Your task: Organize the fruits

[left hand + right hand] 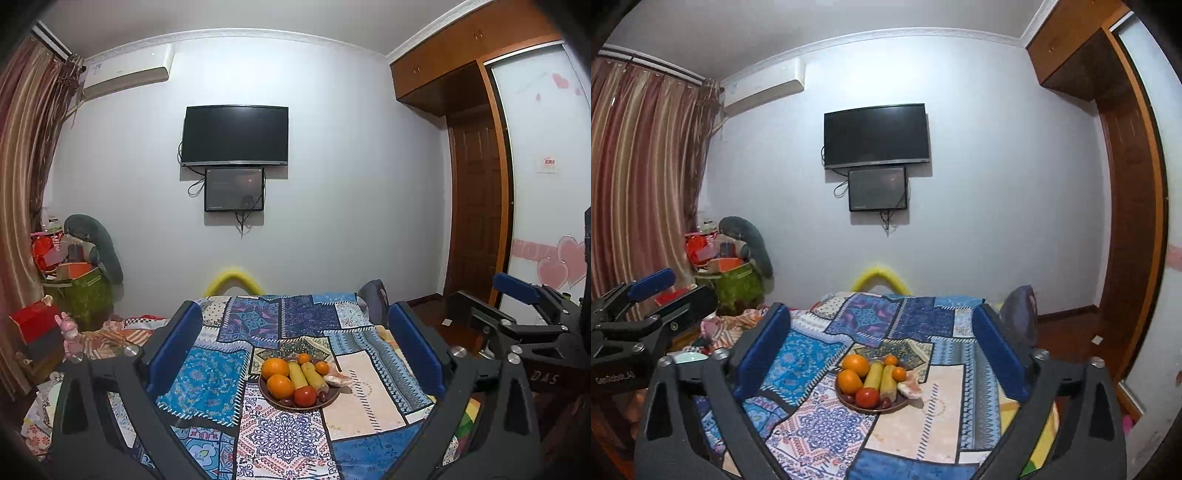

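Observation:
A brown plate [328,400] sits on a patchwork cloth [207,384] on the table. It holds two large oranges [275,367], two small oranges [303,358], two yellow corn cobs [297,374], a red tomato [305,396] and small dark fruits. A pale pinkish item [338,378] hangs over its right rim. The plate also shows in the right wrist view [897,404]. My left gripper [295,347] is open, held back from the plate and above it. My right gripper [882,347] is open too, also short of the plate. Each gripper shows at the other view's edge.
Two dark screens [234,134] hang on the far wall. Piled boxes and bags [70,273] stand at the left by the curtain. A wooden wardrobe and door [476,221] are at the right. A chair back [373,299] stands at the table's far right.

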`<move>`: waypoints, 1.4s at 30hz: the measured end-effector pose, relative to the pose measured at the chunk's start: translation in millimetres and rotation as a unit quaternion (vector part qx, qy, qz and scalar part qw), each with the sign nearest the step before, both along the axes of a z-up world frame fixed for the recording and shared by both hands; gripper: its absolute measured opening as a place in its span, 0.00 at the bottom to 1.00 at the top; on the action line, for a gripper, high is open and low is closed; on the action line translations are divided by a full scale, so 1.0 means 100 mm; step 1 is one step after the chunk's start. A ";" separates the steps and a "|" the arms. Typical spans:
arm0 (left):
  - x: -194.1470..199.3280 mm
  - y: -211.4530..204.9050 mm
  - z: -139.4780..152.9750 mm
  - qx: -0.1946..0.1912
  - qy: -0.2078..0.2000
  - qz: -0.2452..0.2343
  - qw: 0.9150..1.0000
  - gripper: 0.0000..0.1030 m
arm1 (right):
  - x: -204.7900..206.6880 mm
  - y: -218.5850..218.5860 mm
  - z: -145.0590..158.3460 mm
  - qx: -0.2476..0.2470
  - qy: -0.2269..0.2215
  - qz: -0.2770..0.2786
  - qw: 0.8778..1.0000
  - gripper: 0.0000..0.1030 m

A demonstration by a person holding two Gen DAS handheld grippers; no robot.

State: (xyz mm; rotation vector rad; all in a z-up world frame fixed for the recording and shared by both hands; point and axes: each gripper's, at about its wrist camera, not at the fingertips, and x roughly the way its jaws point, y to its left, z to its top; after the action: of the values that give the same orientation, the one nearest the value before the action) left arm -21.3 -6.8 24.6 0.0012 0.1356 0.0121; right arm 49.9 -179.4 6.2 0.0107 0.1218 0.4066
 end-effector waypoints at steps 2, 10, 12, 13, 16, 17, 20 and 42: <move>0.01 0.00 -0.01 -0.002 0.002 0.000 1.000 1.00 | -0.06 -0.04 -0.01 0.000 -0.004 -0.004 1.000 0.99; 0.00 0.00 -0.02 -0.003 0.004 0.001 1.000 1.00 | -0.11 -0.09 -0.04 0.000 -0.002 -0.007 1.000 1.00; 0.00 0.00 -0.02 -0.003 0.004 0.001 1.000 1.00 | -0.11 -0.09 -0.05 0.001 -0.001 -0.007 1.000 1.00; 0.00 0.00 -0.03 -0.004 0.004 0.001 1.000 1.00 | -0.11 -0.09 -0.04 0.001 -0.001 -0.008 1.000 1.00; 0.01 0.01 -0.03 -0.005 0.005 0.000 1.000 1.00 | -0.12 -0.10 -0.05 0.000 -0.001 -0.008 1.000 1.00; 0.01 0.00 -0.03 -0.006 0.005 0.000 1.000 1.00 | -0.12 -0.11 -0.04 0.001 -0.001 -0.008 1.000 1.00; 0.01 0.00 -0.03 -0.006 0.006 0.000 1.000 1.00 | -0.12 -0.11 -0.04 0.001 -0.001 -0.009 1.000 1.00; 0.05 0.00 -0.05 -0.013 0.010 -0.003 1.000 1.00 | -0.13 -0.12 0.00 0.004 0.000 -0.007 1.000 1.00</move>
State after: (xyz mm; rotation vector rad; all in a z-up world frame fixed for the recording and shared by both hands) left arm -16.1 -6.6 19.2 -0.0245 0.1550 0.0042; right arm 36.8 -191.7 6.2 0.0202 0.1200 0.3925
